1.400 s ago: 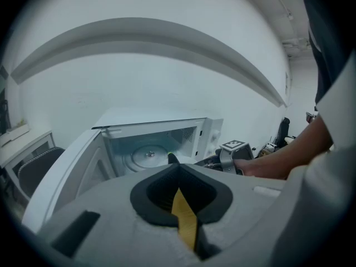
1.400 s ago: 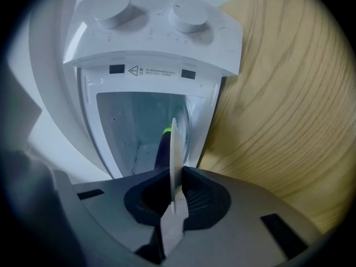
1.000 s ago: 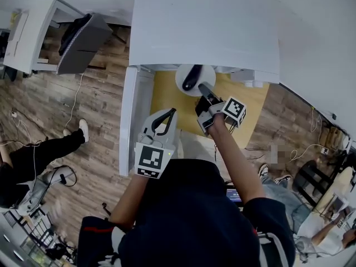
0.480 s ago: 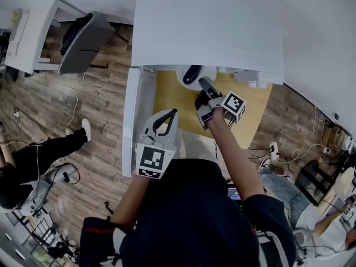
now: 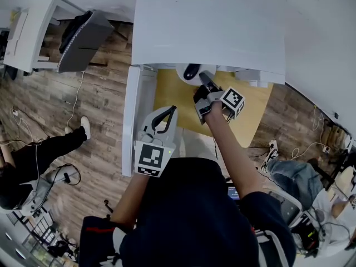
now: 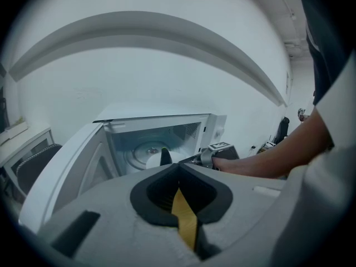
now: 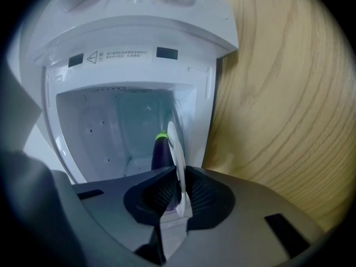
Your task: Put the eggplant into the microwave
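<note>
1. Looks steeply down on a white microwave [image 5: 208, 32] standing on a wooden tabletop [image 5: 172, 102], with its door [image 5: 132, 115] swung open to the left.
2. Shows the right gripper [image 5: 203, 79] reaching to the microwave's opening, jaws clamped on the rim of a white plate [image 5: 181, 75].
3. Finds the eggplant [image 5: 192, 71], dark purple with a green stem end, lying on that plate at the mouth of the cavity.
4. Gives no clear sign whether the plate rests on anything inside.
5. In the right gripper view, presents the plate [image 7: 179, 166] edge-on between the two pads, with the eggplant [image 7: 162, 154] against its left face and the white cavity behind.
6. Places the left gripper [image 5: 172, 112] nearer the person, over the tabletop beside the open door, pointed toward the microwave.
7. Shows its jaws closed tip to tip, with nothing between them.
8. In the left gripper view, takes in the open door at left, the round turntable [image 6: 139, 149] inside, and the eggplant [image 6: 165, 156] in front of it.
</note>
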`<state>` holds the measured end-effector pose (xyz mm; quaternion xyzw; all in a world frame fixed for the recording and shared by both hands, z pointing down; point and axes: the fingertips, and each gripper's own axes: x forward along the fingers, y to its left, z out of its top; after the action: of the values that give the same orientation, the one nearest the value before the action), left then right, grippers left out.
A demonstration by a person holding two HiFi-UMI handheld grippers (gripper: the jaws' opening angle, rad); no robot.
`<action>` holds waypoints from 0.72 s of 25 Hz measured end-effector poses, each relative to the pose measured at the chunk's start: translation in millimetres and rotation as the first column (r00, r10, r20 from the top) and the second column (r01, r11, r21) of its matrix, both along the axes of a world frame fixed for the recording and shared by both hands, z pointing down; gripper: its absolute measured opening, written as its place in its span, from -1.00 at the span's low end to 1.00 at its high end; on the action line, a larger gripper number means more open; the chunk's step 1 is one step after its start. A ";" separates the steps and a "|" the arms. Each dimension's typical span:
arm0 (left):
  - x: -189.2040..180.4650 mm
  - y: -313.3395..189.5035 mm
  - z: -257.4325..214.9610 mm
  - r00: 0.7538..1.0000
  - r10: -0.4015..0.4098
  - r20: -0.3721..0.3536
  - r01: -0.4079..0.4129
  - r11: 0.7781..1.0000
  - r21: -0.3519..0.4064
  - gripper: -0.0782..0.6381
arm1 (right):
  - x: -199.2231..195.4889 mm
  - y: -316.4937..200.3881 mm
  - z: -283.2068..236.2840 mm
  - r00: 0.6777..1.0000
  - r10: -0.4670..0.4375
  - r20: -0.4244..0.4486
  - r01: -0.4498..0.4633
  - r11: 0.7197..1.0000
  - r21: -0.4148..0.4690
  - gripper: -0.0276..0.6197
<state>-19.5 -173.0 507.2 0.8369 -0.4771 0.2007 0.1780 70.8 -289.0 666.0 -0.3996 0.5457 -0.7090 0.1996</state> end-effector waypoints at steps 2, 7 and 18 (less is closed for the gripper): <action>-0.5 -0.3 0.7 1.000 -0.001 -0.001 0.001 1.000 -0.001 -0.74 | -1.7 -2.7 1.0 1.000 0.012 0.004 -0.012 1.000 -0.002 -0.83; 0.0 -0.7 2.5 1.000 -0.001 -0.004 0.001 1.000 -0.004 -0.74 | -6.2 -10.3 0.0 0.999 0.035 0.006 -0.035 0.999 -0.005 -0.80; -3.1 -2.0 4.0 1.000 -0.006 -0.001 0.006 1.000 -0.004 -0.74 | -8.5 -17.9 1.1 0.999 0.036 0.009 -0.036 0.999 -0.002 -0.68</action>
<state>-22.6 -175.1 511.2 0.8352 -0.4791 0.2006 0.1807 62.4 -306.9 667.1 -0.4065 0.5370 -0.7074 0.2143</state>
